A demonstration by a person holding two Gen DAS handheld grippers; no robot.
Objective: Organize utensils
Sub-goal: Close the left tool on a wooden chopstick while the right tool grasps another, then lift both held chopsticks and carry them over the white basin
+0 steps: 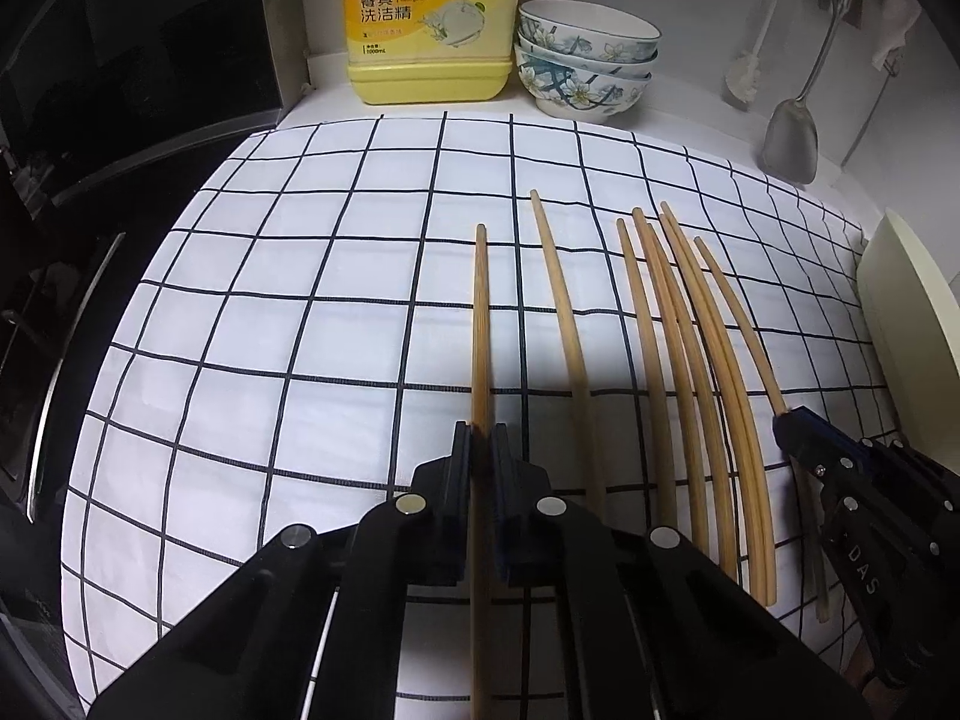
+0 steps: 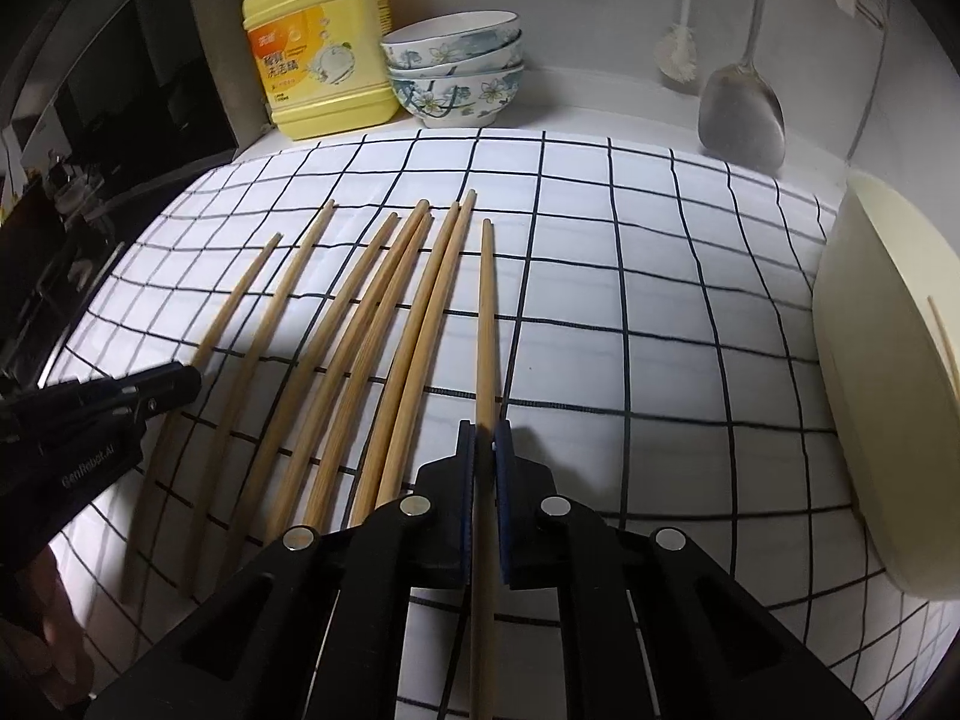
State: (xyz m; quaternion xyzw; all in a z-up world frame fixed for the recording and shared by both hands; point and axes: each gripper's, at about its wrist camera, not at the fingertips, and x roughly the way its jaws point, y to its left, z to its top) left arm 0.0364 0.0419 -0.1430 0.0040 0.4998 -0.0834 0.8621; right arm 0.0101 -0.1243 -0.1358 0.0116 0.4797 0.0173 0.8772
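Left gripper (image 1: 480, 429) fingers clamp the leftmost chopstick (image 1: 480, 312); right gripper (image 2: 485, 426) fingers clamp the rightmost chopstick (image 2: 486, 312). Six more chopsticks (image 2: 360, 324) lie between them on the checked cloth (image 2: 630, 312) over the surface. Cream container (image 2: 882, 420) sits far right.

Two close wrist views angled down, sharing checked cloth (image 1: 300, 300), chopsticks (image 2: 372, 324)

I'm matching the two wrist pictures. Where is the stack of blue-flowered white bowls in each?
Left wrist view: the stack of blue-flowered white bowls stands at top centre-right, right of the yellow detergent jug.
Right wrist view: the stack stands at top centre-left, again right of the jug.
Shared landmark: the jug.
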